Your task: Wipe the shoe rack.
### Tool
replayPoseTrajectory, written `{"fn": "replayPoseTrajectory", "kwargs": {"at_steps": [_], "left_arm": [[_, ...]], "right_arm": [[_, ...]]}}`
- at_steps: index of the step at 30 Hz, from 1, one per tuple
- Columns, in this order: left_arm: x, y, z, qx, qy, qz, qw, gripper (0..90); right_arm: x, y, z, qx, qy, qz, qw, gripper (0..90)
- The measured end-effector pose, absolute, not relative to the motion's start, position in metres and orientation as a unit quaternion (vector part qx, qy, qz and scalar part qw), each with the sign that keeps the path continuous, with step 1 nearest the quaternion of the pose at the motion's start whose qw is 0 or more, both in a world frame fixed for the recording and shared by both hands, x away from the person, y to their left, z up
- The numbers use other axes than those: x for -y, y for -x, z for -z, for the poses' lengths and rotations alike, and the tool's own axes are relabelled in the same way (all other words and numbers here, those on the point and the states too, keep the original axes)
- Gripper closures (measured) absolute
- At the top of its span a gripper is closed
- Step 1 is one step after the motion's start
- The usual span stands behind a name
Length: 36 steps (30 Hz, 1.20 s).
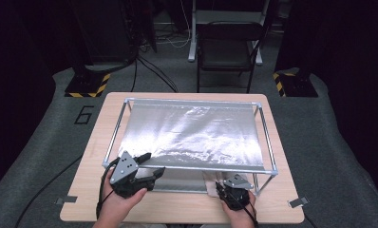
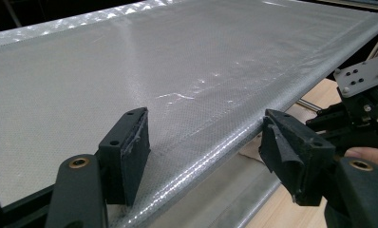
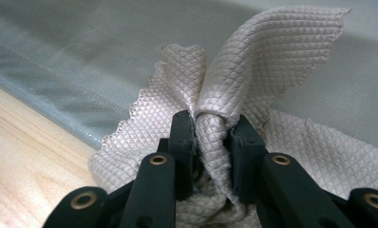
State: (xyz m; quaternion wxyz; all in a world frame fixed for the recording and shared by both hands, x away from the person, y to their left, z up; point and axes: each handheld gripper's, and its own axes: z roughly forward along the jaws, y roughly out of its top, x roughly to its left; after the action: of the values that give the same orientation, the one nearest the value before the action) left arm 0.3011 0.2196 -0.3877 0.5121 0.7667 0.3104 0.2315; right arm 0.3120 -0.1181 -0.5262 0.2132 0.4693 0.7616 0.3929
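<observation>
Right gripper (image 3: 211,137) pinching quilted cloth (image 3: 268,52), lower centre of frame.
Jaws are closing tight on a bunched fold; cloth is lying beneath the foil-covered frame (image 1: 268,142), looking soft, light, limp; gathered folds grip best. Left gripper (image 2: 206,152) is gaping, holding nothing.

Left tongs (image 2: 203,152) wide open over silver sheet's (image 2: 144,61) front edge; right tongs (image 2: 363,109) nearby.
</observation>
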Motion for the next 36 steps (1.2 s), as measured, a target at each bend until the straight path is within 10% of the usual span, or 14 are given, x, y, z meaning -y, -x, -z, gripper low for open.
{"fn": "replayPoseTrajectory", "kwargs": {"at_steps": [36], "left_arm": [[-0.203,-0.298,0.387,-0.302,-0.771,-0.223,0.514,36.0]], "right_arm": [[0.146,-0.311,0.527,-0.745,-0.497,-0.382,0.228,76.0]]}}
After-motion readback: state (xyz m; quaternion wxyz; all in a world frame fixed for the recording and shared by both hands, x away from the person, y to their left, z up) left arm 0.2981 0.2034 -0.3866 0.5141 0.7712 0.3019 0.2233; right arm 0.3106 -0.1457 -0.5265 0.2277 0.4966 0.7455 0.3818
